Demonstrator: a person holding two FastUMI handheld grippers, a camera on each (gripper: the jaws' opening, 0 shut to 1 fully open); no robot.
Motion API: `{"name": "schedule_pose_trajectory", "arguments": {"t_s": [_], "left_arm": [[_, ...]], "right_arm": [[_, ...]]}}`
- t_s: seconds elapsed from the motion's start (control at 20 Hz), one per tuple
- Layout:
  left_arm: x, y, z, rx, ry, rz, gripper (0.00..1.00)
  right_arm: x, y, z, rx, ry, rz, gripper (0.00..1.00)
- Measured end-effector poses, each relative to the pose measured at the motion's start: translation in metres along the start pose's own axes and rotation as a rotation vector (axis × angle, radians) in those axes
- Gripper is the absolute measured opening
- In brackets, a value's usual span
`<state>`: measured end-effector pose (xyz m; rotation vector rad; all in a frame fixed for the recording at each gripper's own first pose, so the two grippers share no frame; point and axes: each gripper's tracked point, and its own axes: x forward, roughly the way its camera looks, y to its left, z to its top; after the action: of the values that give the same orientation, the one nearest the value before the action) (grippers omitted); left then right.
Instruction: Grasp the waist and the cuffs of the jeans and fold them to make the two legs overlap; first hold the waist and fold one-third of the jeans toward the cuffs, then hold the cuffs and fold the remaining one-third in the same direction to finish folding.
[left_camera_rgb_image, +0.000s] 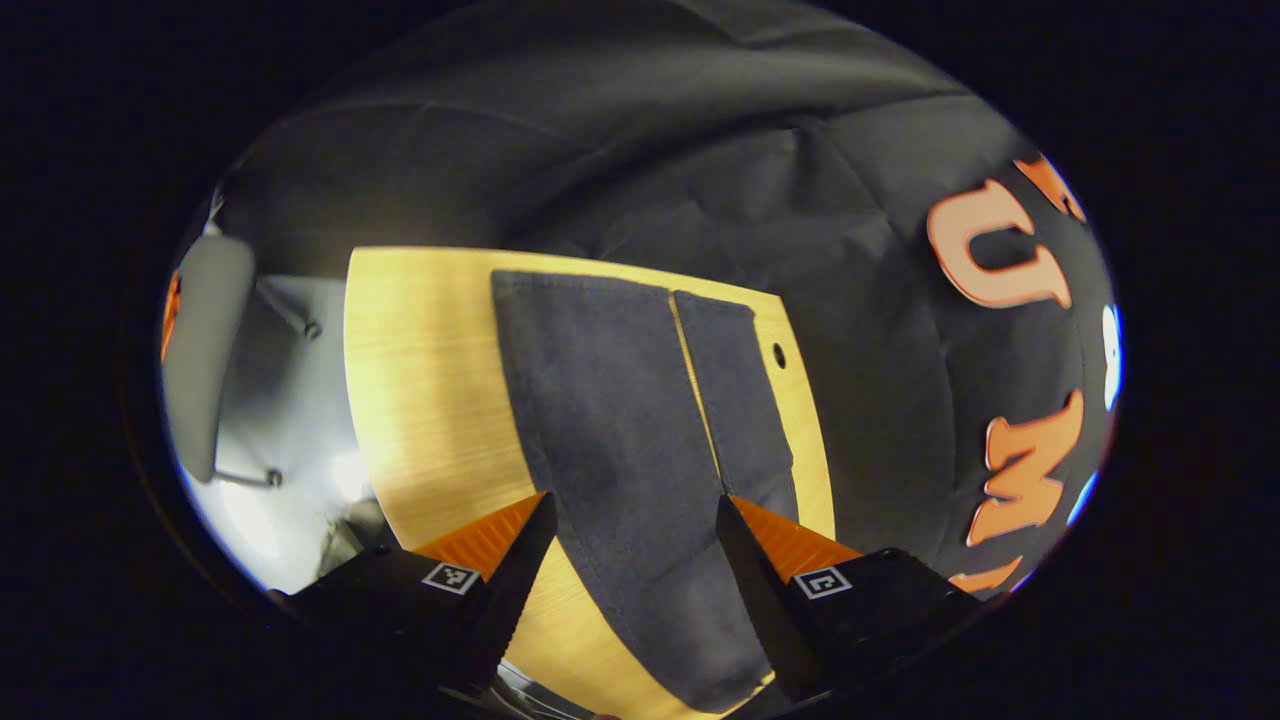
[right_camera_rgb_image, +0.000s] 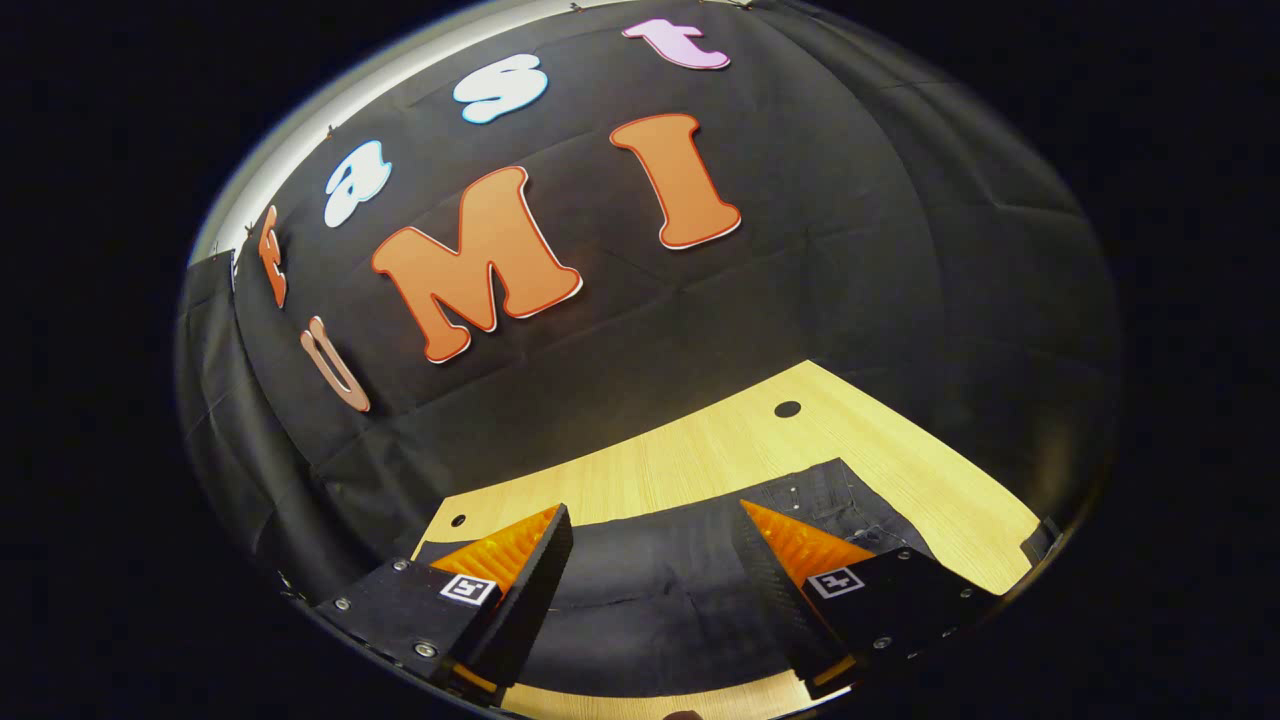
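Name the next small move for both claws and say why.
Probably lower both onto the jeans and close. The left claw and right claw both hang open above the fabric, which lies flat on the wooden table with its legs side by side.

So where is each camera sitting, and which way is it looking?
Left gripper view: rides on the left gripper, looking along the jeans spread on the wooden table; its own two fingers show, apart.
Right gripper view: rides on the right gripper, looking across the jeans toward the booth wall; its two fingers show, apart.
Both share the jeans and table.
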<state>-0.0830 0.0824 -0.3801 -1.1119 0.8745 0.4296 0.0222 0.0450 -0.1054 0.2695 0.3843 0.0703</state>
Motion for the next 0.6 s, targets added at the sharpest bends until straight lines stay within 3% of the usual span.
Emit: {"name": "schedule_pose_trajectory", "arguments": {"t_s": [0.2, 0.35, 0.6], "left_arm": [[0.032, 0.017, -0.013, -0.105, 0.062, 0.085, 0.98], [0.046, 0.035, -0.014, -0.100, 0.073, 0.191, 0.98], [0.053, 0.034, 0.001, -0.113, 0.034, 0.203, 0.97]], "right_arm": [[0.000, -0.019, -0.002, 0.024, 0.020, -0.035, 0.97], [0.002, -0.034, -0.006, 0.043, 0.039, -0.064, 0.97], [0.007, -0.057, -0.008, 0.076, 0.055, -0.114, 0.97]]}}
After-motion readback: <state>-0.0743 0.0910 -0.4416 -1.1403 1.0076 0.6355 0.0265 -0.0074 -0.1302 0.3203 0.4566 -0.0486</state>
